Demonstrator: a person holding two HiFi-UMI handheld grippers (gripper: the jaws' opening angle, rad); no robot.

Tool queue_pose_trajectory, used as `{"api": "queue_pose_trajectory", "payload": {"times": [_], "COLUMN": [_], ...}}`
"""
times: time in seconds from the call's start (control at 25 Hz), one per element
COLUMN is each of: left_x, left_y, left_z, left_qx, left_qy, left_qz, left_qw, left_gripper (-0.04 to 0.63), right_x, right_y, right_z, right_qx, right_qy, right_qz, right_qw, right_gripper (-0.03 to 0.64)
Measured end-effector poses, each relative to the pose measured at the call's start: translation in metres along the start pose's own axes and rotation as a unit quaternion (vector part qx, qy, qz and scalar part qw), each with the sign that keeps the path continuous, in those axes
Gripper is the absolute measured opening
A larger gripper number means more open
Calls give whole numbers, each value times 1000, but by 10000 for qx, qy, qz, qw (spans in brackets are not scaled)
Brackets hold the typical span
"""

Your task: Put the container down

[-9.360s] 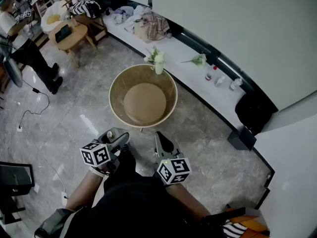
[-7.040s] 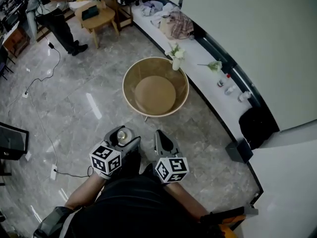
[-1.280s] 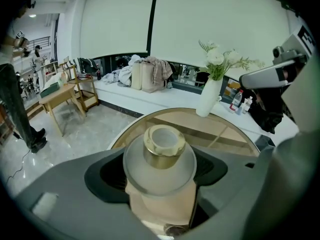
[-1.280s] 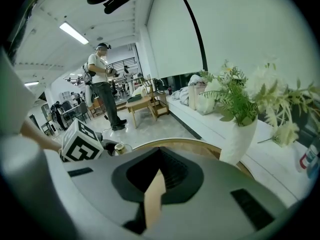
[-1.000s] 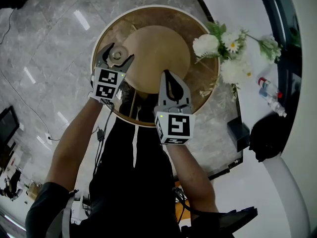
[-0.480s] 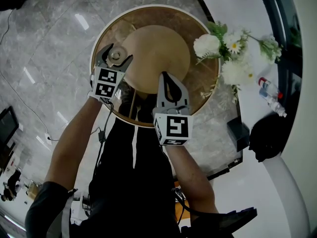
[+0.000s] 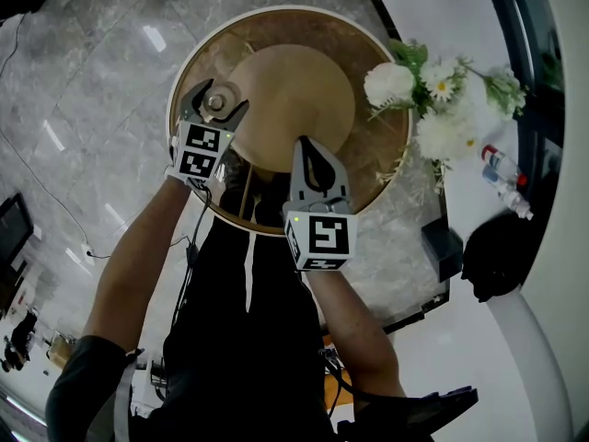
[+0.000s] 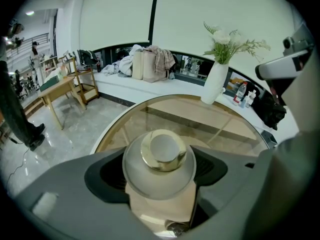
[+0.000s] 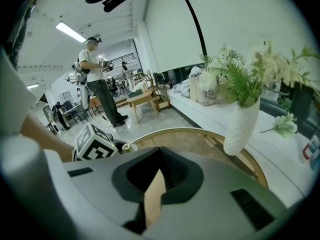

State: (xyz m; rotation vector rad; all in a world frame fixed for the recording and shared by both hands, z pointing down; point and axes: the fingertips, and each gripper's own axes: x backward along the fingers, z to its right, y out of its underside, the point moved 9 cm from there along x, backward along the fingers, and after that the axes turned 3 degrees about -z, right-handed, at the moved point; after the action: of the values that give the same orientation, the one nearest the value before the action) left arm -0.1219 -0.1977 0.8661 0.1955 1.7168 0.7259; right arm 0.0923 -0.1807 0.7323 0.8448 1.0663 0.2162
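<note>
Round glass counter (image 7: 304,26) lies straight below the container (image 8: 161,164), gripped upright in the jaws of my left gripper (image 7: 218,104) just inside the counter's left rim; my right gripper (image 7: 305,145), jaws together and empty, hovers over its near edge

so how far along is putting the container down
Looks done: the container is over the round glass table, near its edge. In hand: the left gripper is shut on it; whether its base touches the glass can't be told. The right gripper is shut and empty. Left to do: seat it on the table, open the jaws and pull clear.
</note>
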Motion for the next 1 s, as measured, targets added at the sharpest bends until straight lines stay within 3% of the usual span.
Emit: {"api": "queue_pose_trajectory", "payload": {"times": [0.28,0.76,0.84,1.0], "left_x": [-1,48,63,106], "left_y": [3,23,26,17], "left_z": [2,10,12,10], "left_qx": [72,701,881,1660], "left_qy": [64,-245,-323,-516], "left_qz": [-116,-178,-145,265], "left_qw": [9999,9971,9955,9844], "left_gripper": [354,356,356,354], "right_x": [2,17,21,32], "right_y": [0,-9,-14,-25], "right_z": [-1,-19,-23,-28], "right_qx": [-19,-55,-5,55], "right_qy": [-34,-295,-327,-332], "right_qz": [0,-86,-75,-71], "right_qw": [10000,9995,9994,9994], "right_gripper": [2,2,2,2]}}
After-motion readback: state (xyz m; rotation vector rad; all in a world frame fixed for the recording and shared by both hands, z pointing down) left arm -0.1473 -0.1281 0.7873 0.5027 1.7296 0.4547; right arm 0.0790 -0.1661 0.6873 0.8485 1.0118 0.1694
